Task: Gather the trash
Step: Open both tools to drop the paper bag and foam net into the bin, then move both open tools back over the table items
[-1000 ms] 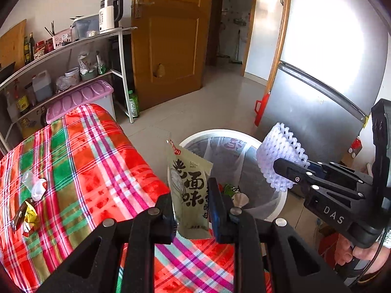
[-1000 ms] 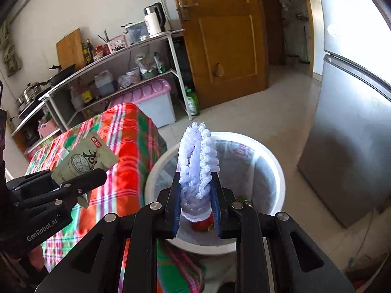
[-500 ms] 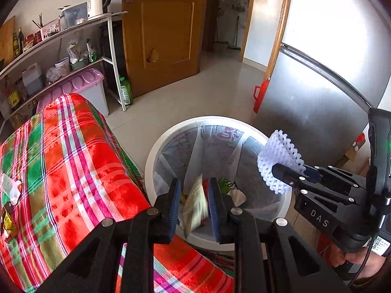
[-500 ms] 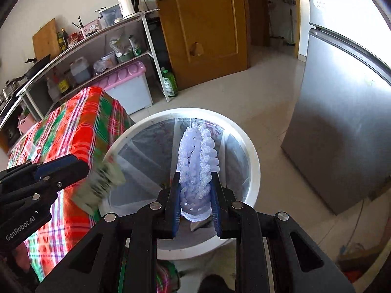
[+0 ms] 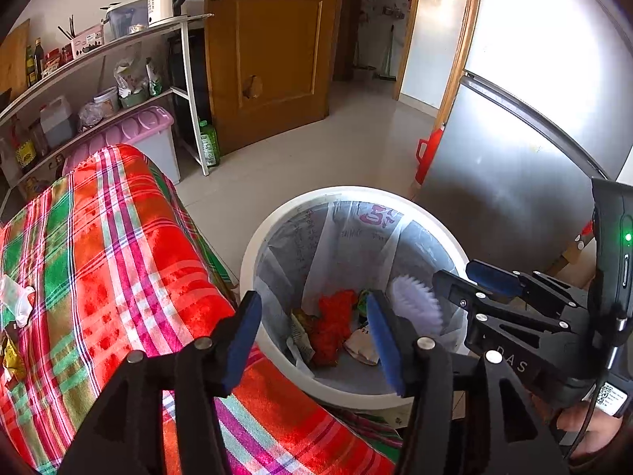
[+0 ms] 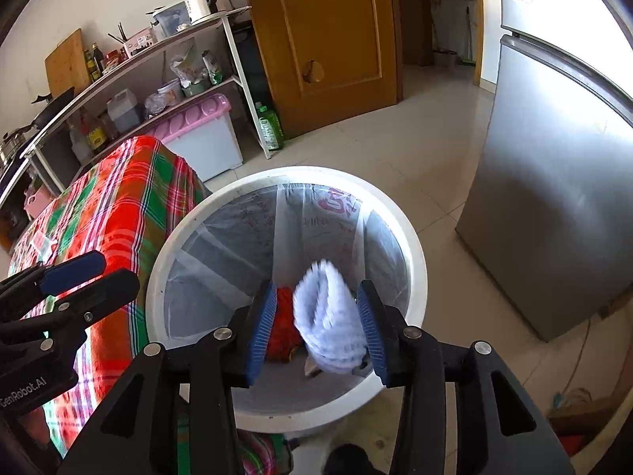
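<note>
Where the white foam fruit net (image 6: 326, 316) is seen between the spread blue pads of the right tongs (image 6: 316, 318), it is blurred and appears unheld, so it is judged to be dropping into the white trash bin (image 6: 411, 245). Both pairs of tongs are parted: the left tongs (image 5: 314, 340) are wide apart and carry nothing, poised over the near rim of the bin. The net is judged very light, soft and springy, easily crushed without harm; a pinch across its folded middle would be sufficient, though its open mesh could snag on a pad. Inside the liner bag (image 5: 356, 237), a red crumpled item (image 5: 332, 324) and flattened wrappers (image 5: 358, 346) are noted at the bottom. More scraps are seen on the plaid-covered counter (image 5: 118, 245) at the far left edge, a white crumpled piece (image 5: 16, 301) and a yellow wrapper (image 5: 12, 360), both partly cut off by the frame. Whether the net touches the right pad cannot be determined owing to blur. The bin's base is hidden behind the tongs' frames.
</note>
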`<state>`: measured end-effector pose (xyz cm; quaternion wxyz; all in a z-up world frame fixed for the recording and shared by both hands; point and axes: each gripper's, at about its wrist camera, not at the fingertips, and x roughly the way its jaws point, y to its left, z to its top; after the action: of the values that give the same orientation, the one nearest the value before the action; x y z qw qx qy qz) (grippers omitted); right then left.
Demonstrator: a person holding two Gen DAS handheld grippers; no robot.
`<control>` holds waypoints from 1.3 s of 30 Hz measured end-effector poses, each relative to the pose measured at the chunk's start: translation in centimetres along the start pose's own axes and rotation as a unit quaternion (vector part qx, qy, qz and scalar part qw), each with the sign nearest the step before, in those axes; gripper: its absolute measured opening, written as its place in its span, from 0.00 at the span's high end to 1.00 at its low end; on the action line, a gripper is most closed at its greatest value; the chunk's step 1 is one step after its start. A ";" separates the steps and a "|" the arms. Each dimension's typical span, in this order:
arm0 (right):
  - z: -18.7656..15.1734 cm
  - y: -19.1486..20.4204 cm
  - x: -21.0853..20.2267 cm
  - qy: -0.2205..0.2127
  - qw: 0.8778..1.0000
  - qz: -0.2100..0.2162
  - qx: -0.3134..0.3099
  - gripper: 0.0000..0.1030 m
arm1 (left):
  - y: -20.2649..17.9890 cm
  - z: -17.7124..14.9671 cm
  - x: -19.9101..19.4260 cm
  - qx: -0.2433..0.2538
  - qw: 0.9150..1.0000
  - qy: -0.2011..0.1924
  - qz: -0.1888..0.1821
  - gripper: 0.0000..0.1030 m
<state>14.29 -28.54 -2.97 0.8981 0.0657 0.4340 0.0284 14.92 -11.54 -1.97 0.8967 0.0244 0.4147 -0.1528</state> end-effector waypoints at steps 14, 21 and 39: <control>0.1 2.4 -2.5 -0.027 1.000 0.009 -0.006 0.57 | 2.9 -1.1 -4.3 -0.022 0.999 -0.030 0.012 0.39; 0.3 5.6 -4.2 -0.046 0.998 0.036 -0.023 0.57 | 6.0 -2.2 -7.2 -0.046 0.997 -0.050 0.034 0.34; -0.1 18.8 -3.7 -0.039 0.985 0.140 -0.096 0.45 | 19.7 -8.6 -14.2 -0.155 0.974 -0.067 0.152 0.24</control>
<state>12.01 -10.37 2.55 0.9037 0.0404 0.3803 0.1923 5.79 12.27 1.42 0.9282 -0.0623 0.3634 0.0499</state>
